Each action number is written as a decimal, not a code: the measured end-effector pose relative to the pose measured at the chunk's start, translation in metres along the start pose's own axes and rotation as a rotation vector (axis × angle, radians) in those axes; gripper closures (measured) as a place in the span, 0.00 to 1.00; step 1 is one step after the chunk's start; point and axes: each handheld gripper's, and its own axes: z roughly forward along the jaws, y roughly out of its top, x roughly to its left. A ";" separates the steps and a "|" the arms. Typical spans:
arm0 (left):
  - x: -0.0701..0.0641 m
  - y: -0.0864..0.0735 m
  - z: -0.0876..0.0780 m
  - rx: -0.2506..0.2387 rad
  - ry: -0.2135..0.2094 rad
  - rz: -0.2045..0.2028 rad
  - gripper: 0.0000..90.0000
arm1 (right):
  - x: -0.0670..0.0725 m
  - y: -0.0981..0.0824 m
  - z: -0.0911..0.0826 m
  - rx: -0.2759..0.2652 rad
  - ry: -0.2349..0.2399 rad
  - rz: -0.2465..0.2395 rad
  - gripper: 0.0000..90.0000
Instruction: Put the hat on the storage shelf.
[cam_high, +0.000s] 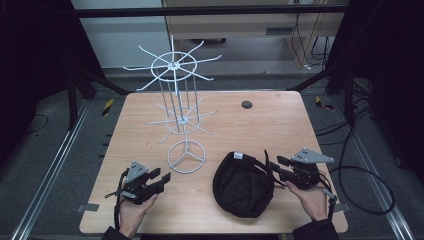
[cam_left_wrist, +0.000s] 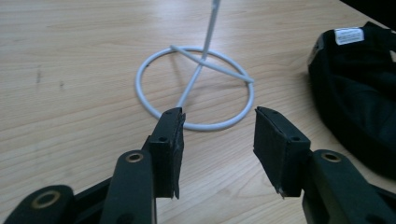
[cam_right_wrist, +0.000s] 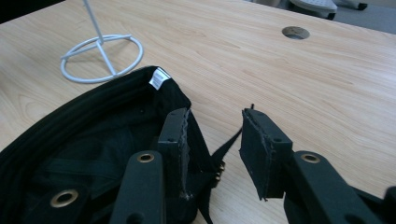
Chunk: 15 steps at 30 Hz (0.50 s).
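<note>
A black cap (cam_high: 242, 185) lies upside down on the wooden table (cam_high: 260, 130), its white label (cam_right_wrist: 158, 78) at the far rim. My right gripper (cam_high: 276, 164) is at the cap's right edge, open. In the right gripper view (cam_right_wrist: 215, 114) one jaw hangs over the cap's rim and the other over bare wood, with a thin black strap (cam_right_wrist: 229, 140) in the gap and the pads clear of it. My left gripper (cam_high: 161, 175) is open at the front left with nothing in it. It points at the ring base (cam_left_wrist: 212, 65) of a white wire hook stand (cam_high: 175, 90).
The stand rises at the table's middle left, with spoke-like hooks on two tiers. A round cable hole (cam_high: 246, 104) sits near the far edge. Bare wood lies between the ring base and the cap (cam_left_wrist: 359, 93). Cables trail on the floor at right.
</note>
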 end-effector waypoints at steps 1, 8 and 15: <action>-0.003 0.001 0.001 -0.001 -0.007 0.003 0.58 | 0.001 0.001 0.001 0.001 0.005 -0.007 0.69; -0.024 0.003 0.012 0.006 -0.046 0.036 0.59 | 0.003 0.010 0.007 0.002 0.033 -0.016 0.69; -0.048 0.006 0.025 0.025 -0.065 0.087 0.58 | 0.006 0.014 0.018 0.014 0.060 -0.025 0.70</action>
